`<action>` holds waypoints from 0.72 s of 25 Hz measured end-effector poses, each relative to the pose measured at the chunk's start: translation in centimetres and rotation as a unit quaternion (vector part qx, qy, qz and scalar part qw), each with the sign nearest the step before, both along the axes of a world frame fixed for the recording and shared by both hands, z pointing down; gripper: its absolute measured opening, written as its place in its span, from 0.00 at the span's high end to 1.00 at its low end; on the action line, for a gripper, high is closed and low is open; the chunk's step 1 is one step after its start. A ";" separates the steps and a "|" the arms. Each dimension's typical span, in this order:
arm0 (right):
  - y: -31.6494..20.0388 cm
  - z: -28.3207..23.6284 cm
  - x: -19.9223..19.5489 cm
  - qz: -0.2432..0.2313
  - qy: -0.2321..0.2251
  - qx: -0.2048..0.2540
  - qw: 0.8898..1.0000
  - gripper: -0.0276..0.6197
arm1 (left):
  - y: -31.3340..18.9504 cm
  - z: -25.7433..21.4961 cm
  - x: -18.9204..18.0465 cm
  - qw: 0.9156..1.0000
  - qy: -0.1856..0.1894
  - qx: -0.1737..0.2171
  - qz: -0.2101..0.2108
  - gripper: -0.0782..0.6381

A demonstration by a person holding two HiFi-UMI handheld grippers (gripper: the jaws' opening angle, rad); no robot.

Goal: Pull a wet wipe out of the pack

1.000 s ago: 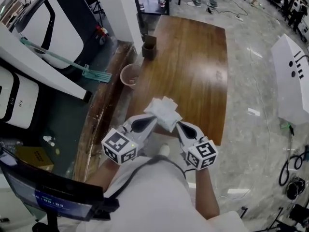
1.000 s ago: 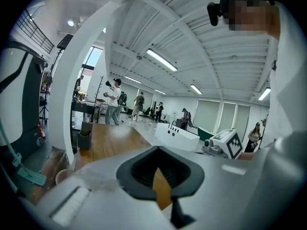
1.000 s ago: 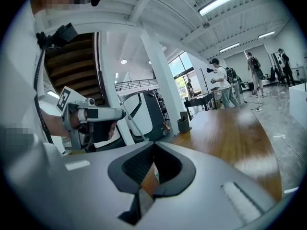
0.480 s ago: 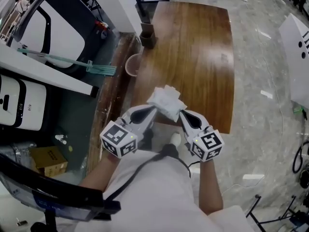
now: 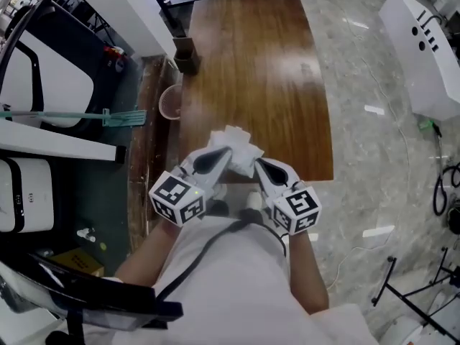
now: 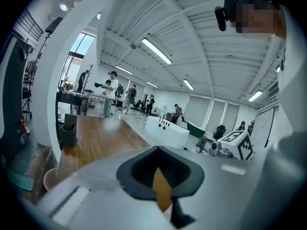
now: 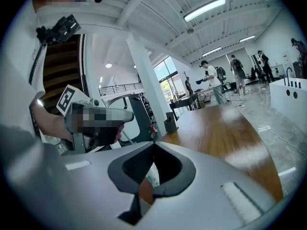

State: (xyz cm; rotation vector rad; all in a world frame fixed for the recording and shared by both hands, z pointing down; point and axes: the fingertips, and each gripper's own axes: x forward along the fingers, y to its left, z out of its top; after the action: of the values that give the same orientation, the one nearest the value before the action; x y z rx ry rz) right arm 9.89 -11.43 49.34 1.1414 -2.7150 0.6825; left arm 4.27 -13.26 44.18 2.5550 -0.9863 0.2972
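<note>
Hardly anything has shifted since half a second ago bar the camera's tilt; left gripper (image 5: 221,155) and right gripper (image 5: 259,165) stay clenched on the crumpled wet wipe (image 5: 233,144), held up between them over the table's (image 5: 251,63) near edge; seemingly drawn out, though no pack is discernible.

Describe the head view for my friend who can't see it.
Looking down, a person's left gripper and right gripper hold a crumpled white wet wipe between them, over the near end of a long wooden table.
</note>
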 end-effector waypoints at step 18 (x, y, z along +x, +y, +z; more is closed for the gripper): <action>-3.7 9.2 -5.8 -0.012 0.101 -0.085 0.991 0.92 | -2.3 6.2 -6.2 0.998 -0.039 -0.049 -0.003 0.89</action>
State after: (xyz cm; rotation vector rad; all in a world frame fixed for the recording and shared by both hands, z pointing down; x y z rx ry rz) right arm 4.05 -15.13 58.57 1.0725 -2.4478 0.7336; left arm -1.97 -15.61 50.37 2.4678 -0.9822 0.4367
